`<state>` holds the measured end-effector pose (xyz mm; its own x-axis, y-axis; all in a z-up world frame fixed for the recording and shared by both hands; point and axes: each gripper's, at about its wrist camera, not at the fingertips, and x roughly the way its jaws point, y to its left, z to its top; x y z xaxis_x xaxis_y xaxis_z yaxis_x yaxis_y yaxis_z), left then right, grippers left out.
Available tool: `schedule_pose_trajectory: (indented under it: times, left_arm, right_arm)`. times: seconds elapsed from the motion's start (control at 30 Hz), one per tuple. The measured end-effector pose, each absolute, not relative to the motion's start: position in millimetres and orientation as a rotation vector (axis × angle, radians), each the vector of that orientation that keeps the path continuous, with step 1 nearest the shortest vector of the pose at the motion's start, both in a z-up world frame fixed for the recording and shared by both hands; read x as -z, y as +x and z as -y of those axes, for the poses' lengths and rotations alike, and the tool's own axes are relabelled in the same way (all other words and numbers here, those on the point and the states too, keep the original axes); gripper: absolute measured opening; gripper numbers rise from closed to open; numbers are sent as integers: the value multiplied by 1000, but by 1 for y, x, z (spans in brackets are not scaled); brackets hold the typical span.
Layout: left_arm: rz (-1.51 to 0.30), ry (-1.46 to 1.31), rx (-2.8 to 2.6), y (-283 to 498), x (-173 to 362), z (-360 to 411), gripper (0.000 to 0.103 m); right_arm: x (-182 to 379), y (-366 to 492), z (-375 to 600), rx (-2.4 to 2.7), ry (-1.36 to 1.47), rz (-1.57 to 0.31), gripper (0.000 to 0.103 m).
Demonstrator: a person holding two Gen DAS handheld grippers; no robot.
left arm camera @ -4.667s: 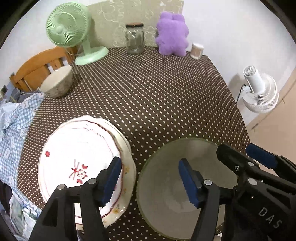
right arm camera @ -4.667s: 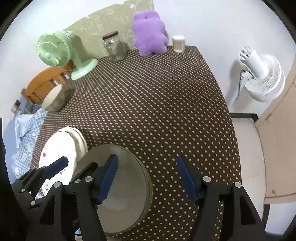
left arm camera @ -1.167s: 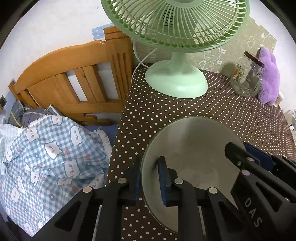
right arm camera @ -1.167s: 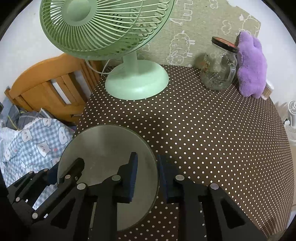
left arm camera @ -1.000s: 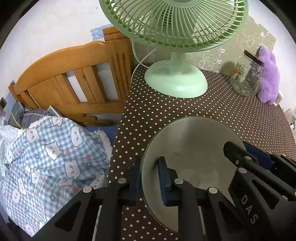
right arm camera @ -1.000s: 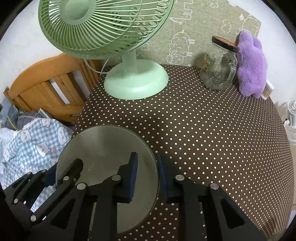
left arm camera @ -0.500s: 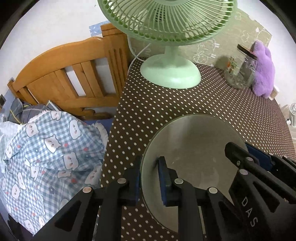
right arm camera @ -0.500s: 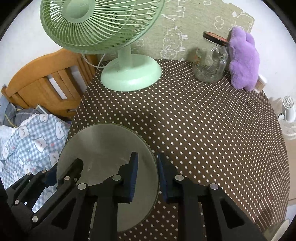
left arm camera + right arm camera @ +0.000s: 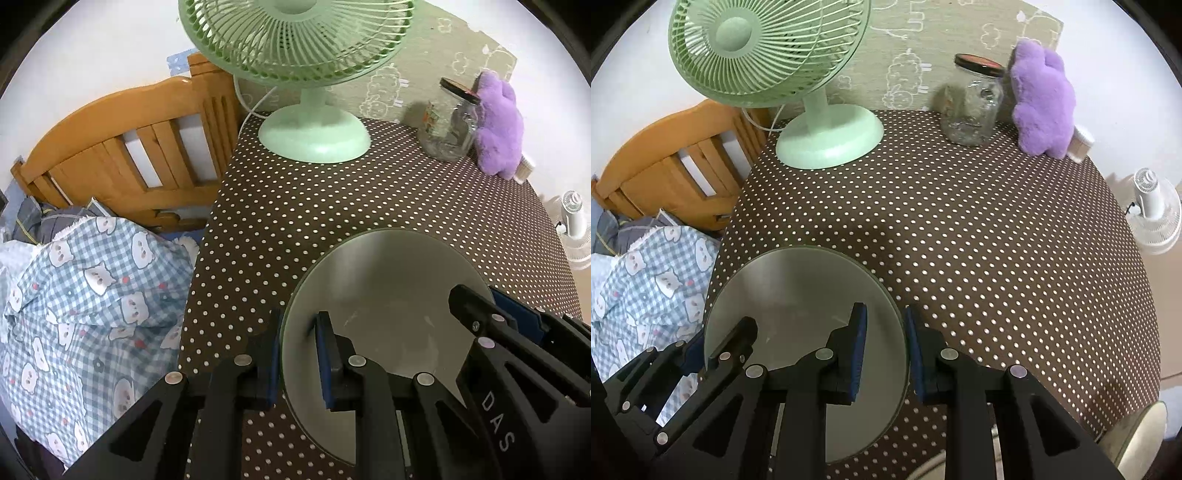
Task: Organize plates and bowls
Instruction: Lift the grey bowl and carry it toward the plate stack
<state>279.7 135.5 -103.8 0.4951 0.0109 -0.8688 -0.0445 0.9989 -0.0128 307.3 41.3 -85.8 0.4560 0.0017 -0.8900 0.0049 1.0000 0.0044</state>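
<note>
Left wrist: "DAS" on right hand-held gripper (image 9: 515, 319)

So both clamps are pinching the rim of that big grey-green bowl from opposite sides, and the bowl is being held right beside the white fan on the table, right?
Nearly. The fan near the bowl on the table is the green fan, not the white one; the right wrist view shows it. The white fan stands off the table, on the floor. The left gripper and right gripper do pinch opposite sides of the rim.

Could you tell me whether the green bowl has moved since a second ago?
Yes. The green bowl has drawn back from the green fan, whose base now sits farther up the right wrist view.
</note>
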Motion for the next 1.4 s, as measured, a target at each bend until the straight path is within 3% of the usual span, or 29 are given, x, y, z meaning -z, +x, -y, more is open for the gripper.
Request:
schedule_pose_trajectory:
  times: [1.4]
  left_arm:
    - [-949,-27,-88,177,25,13,15]
  right_arm:
    - [-2,195,116,-71,25,-996,25]
